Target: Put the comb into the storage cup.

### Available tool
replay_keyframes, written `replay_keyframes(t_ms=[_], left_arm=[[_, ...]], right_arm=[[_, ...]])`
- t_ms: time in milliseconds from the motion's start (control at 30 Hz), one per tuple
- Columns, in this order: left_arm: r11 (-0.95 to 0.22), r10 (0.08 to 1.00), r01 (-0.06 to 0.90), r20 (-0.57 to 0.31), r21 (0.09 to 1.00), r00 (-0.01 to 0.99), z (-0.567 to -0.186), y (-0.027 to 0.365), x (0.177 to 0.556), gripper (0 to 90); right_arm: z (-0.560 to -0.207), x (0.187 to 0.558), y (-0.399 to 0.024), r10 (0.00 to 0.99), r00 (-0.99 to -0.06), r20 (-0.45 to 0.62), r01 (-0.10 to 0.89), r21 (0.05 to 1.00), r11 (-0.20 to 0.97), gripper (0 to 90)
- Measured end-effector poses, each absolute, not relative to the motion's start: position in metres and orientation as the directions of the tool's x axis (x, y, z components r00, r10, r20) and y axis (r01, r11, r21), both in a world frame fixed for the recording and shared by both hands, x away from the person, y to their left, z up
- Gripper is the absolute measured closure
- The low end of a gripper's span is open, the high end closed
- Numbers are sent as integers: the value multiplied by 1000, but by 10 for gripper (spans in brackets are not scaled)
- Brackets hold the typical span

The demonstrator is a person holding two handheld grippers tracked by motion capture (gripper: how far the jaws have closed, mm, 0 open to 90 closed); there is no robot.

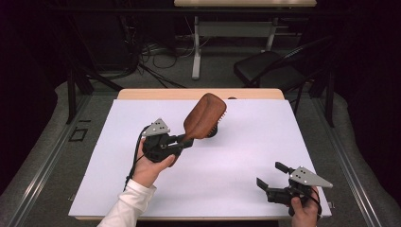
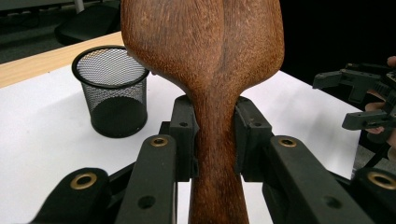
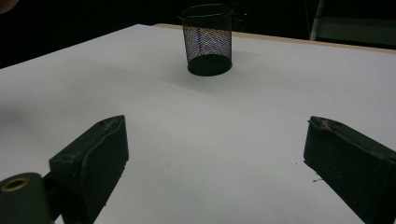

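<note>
- The left claw [image 2: 212, 140] is clamped on the narrow wooden handle of the hairbrush [image 2: 205, 56], pads pressing either side of the neck.
- In the high view the hairbrush [image 1: 204, 116] is held above the white desk [image 1: 246, 156], head tilted up and away, over the black mesh cup [image 1: 213, 131].
- The mesh cup [image 2: 111, 91] stands upright and looks empty.
- The right claw [image 1: 274, 182] hovers near the desk's near right corner, jaws wide apart, holding nothing.
- Risk: the smooth, tapered handle could pivot or slip in the pads, since the heavy head sits far out.
- Risk: lowered off-centre, the broad head could catch the rim and tip the light cup, which nothing braces.
</note>
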State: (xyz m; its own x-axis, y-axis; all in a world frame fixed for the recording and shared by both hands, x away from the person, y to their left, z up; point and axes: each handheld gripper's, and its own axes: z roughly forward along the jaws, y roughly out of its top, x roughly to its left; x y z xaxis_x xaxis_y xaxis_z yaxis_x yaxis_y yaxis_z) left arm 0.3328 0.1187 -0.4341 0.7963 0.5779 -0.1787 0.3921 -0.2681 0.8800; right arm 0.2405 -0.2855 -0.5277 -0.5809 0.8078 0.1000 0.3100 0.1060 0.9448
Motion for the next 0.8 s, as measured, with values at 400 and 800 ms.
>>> replay_keyframes(t_ms=[400,800], left_arm=[[-251,555,379,-188,891,810,-441,115,331,721],[-243,546,369,-188,897,817,-445,116,328,721]], right_arm=[[-529,242,-283,807,-582,98,313,943,112,62],[-529,245,-277,805,-583,109,330,937,112,55]])
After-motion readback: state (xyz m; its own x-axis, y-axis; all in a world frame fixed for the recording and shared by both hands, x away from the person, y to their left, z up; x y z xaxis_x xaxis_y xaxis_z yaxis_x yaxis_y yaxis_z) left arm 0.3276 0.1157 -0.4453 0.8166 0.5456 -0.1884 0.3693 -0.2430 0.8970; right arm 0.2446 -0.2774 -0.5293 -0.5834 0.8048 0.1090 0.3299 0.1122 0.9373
